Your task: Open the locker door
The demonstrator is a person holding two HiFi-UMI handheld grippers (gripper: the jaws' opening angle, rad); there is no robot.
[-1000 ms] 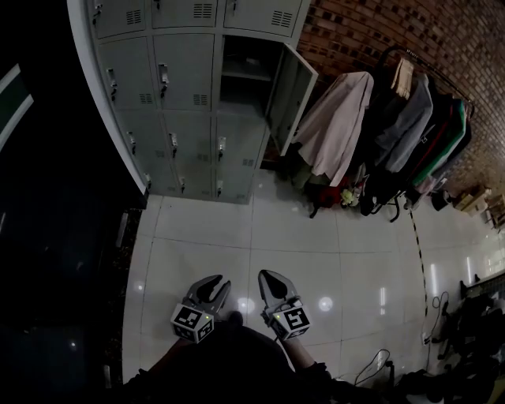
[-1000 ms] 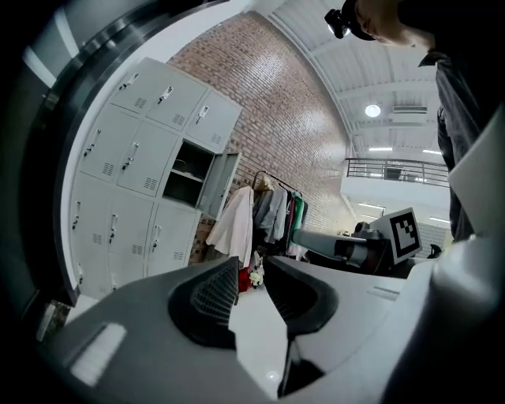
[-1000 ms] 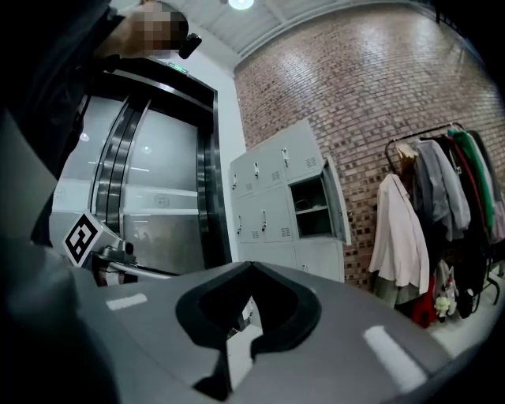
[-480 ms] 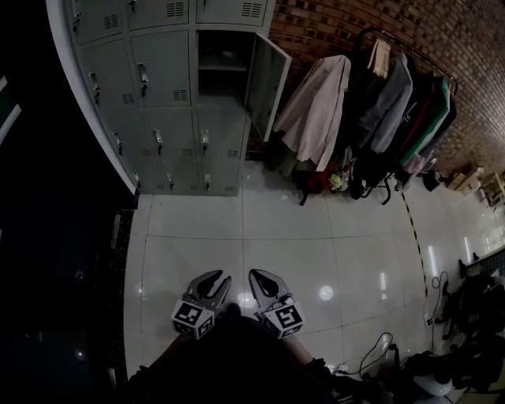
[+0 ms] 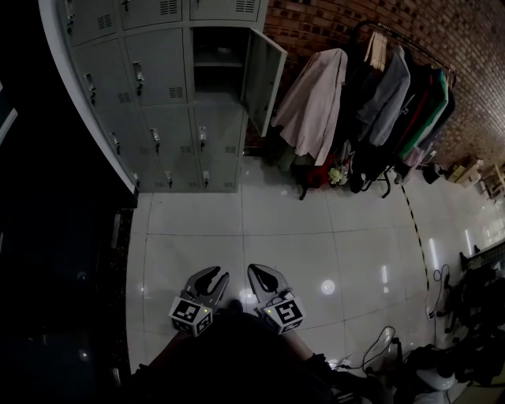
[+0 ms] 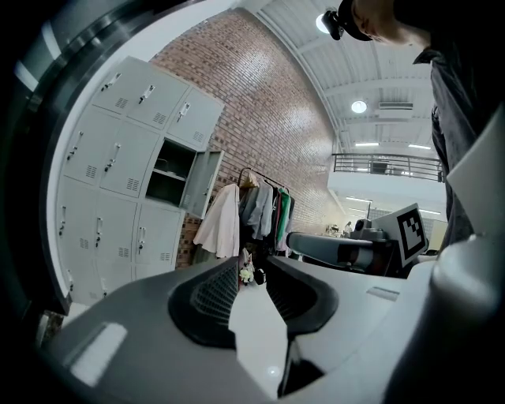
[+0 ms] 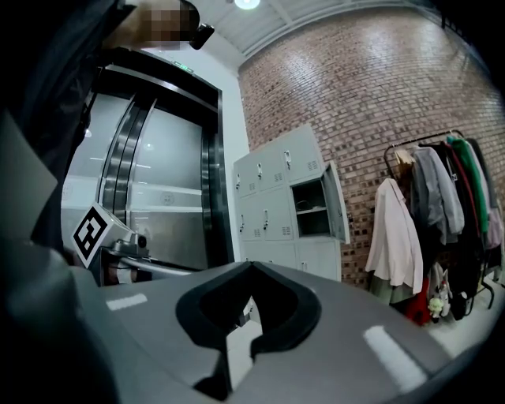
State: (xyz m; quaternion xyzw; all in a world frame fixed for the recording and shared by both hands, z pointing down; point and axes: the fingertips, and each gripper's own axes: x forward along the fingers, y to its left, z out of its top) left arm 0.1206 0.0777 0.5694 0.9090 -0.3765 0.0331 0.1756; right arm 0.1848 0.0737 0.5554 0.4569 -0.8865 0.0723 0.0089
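Note:
The grey locker bank [image 5: 150, 95] stands at the far end of the tiled floor. One upper locker door [image 5: 262, 69] hangs open to the right, and its compartment [image 5: 215, 63] shows a shelf inside. Both grippers are held low near my body, far from the lockers. My left gripper [image 5: 215, 274] has its jaws slightly apart with nothing between them, and floor shows through the gap [image 6: 252, 264]. The right gripper [image 5: 254, 270] is shut and empty, its tips meeting [image 7: 251, 267]. The open door [image 7: 339, 203] also shows in the right gripper view.
A clothes rack [image 5: 371, 87] full of coats and jackets stands against the brick wall [image 5: 331, 24], right of the lockers. Cables [image 5: 379, 347] lie on the floor at lower right. A dark metal doorway [image 5: 47, 237] runs along the left.
The lockers and the rack have slid left and up in the head view. Both grippers stay low by my body, the left still slightly apart, the right still shut.

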